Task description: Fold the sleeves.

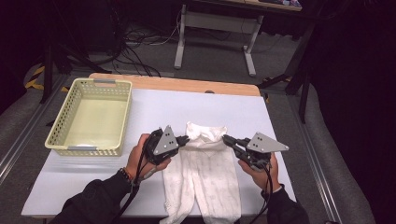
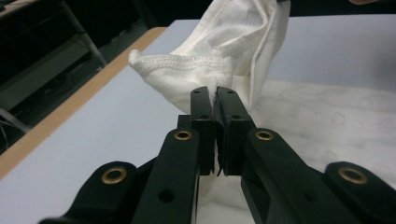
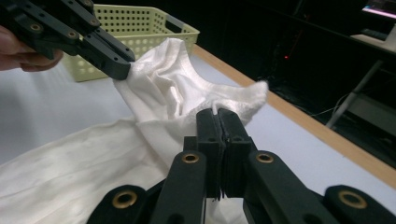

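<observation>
A pair of small white trousers (image 1: 201, 177) lies on the white table, legs toward the near edge. Both grippers hold the waistband (image 1: 205, 134), lifted off the table. My left gripper (image 1: 185, 139) is shut on the waistband's left end, where cloth (image 2: 205, 65) bunches above its tips (image 2: 214, 93). My right gripper (image 1: 226, 138) is shut on the waistband's right end, the hem (image 3: 243, 100) pinched at its tips (image 3: 217, 114). In the right gripper view the left gripper (image 3: 122, 67) shows at upper left, gripping the same cloth (image 3: 159, 84).
A pale yellow plastic basket (image 1: 91, 115), with nothing in it, stands at the table's left; it also appears behind the cloth as a basket (image 3: 140, 28). The table's wooden far edge (image 1: 187, 85) runs behind the trousers. A desk frame and cables lie on the floor beyond.
</observation>
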{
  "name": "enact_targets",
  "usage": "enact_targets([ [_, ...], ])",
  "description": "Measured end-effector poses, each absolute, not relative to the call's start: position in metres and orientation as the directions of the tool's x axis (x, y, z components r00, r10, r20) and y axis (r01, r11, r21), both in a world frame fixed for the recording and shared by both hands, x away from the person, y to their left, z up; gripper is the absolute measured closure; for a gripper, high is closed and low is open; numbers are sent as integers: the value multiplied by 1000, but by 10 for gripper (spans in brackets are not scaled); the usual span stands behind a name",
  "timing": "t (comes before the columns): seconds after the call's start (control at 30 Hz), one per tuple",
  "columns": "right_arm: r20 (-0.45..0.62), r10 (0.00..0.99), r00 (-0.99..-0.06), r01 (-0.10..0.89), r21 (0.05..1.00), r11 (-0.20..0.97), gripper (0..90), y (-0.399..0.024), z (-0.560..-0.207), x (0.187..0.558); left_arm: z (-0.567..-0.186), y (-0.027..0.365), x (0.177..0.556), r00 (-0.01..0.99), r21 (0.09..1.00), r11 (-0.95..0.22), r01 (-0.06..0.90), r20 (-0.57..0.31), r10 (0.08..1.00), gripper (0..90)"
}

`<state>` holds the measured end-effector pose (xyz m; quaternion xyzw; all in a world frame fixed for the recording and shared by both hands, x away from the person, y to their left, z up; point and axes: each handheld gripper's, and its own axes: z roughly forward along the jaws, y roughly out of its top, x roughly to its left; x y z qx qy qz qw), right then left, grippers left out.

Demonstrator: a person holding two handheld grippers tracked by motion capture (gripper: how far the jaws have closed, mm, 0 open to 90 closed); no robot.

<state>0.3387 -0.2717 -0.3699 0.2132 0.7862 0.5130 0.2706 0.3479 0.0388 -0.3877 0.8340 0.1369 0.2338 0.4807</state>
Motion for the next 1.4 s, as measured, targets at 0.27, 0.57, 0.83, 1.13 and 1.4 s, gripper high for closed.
enact_targets([
  [0.27,-200,564,-801,84,895,437,896,-285,-397,297,-414,45,305,888,849,-528,1,242,391,889],
  [0.57,-176,570,-803,134,877,460,866,-301,-416,263,-433,62,285,901,836,-543,75,176,396,875],
  [0.83,-152,611,-776,231,834,501,762,-277,-424,274,-436,45,289,917,821,-561,104,140,374,796],
  [1.13,-63,646,-761,395,745,538,673,-256,-448,305,-459,24,288,937,766,-624,155,87,339,626],
  [1.4,-45,630,-775,410,723,556,897,-257,-454,300,-463,24,292,958,753,-640,153,46,283,832],
])
